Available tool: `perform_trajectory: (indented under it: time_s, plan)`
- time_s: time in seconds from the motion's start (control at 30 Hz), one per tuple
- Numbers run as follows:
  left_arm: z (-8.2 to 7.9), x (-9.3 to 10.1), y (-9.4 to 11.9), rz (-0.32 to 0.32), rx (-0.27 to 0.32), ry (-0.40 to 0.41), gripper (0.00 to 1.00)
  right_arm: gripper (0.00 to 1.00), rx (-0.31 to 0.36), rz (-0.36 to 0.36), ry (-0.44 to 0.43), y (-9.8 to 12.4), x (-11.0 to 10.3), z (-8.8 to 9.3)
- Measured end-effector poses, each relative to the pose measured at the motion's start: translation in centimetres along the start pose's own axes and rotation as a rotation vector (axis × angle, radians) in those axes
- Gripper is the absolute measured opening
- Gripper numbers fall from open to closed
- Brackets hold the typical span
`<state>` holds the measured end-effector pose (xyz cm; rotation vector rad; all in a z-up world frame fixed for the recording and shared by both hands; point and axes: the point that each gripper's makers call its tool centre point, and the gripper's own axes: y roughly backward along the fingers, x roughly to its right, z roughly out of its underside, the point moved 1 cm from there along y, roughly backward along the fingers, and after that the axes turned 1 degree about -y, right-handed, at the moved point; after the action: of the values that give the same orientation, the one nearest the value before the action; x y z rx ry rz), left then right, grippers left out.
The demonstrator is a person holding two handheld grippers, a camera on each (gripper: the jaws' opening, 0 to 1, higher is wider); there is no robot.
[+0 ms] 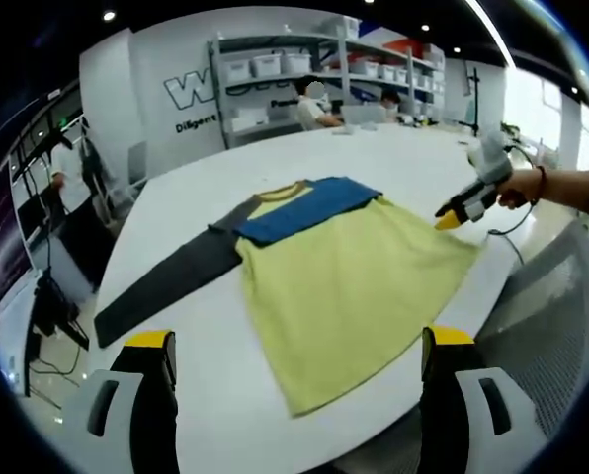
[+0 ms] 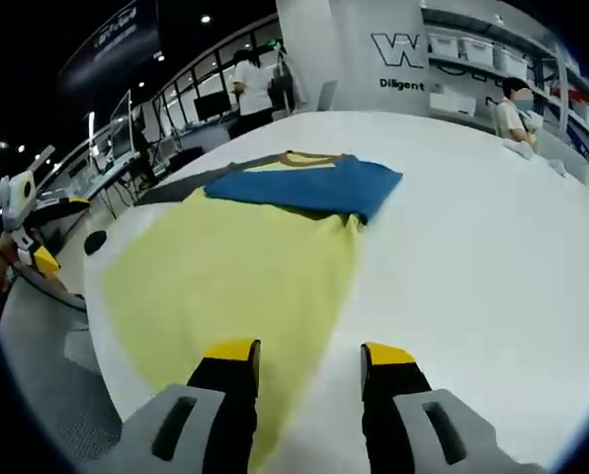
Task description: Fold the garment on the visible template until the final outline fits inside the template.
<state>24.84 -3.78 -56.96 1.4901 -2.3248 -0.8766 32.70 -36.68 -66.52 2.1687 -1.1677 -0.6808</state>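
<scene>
A long-sleeved garment with a pale yellow body, a blue shoulder panel and a dark grey sleeve (image 1: 344, 272) lies spread flat on the wide white round tabletop (image 1: 176, 207), its one visible sleeve stretched out toward the tabletop's edge and its hem near the rim closest to the left tongs (image 1: 299, 355). Those left tongs hang over the near edge with their yellow-tipped black jaws standing wide apart and nothing between them. In the right gripper view the right tongs (image 2: 304, 357) are likewise spread apart and empty, poised just above the hem of the yellow cloth (image 2: 225, 276), one jaw over the fabric and the other over bare tabletop. In the left gripper view the right tongs also appear at the far side of the garment, held by a person's hand (image 1: 520, 190) with the yellow tips just beside the cloth's edge. Grey metal shelving with white storage bins (image 1: 304, 69) stands behind the tabletop, and people sit at its far side. A white wall (image 1: 176, 109) bears a large "W" logo with smaller lettering beneath, starting "Diligent"; the rest is unreadable. A grey mesh chair back (image 1: 546, 326) stands close by the tabletop.
</scene>
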Motion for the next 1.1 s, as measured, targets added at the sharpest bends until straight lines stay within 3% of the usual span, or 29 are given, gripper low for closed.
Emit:
perform_trajectory:
  time_s: [0.23, 0.47, 0.53, 1.1]
  plan:
    - [0.3, -0.3, 0.0, 0.002, -0.011, -0.004, 0.99, 0.08, -0.01, 0.022, 0.008, -0.1, 0.2, 0.3]
    - [0.5, -0.8, 0.0, 0.002, -0.011, -0.007, 0.99, 0.01, -0.02, 0.018, 0.017, -0.6, -0.4, 0.4]
    - [0.6, -0.9, 0.1, 0.001, -0.011, -0.007, 0.99, 0.0, -0.051, 0.045, 0.082, -0.4, 0.0, 0.8]
    - [1.2, -1.2, 0.1, -0.005, -0.025, 0.005, 0.99, 0.0, -0.067, 0.053, 0.082, 0.9, 0.5, 1.9]
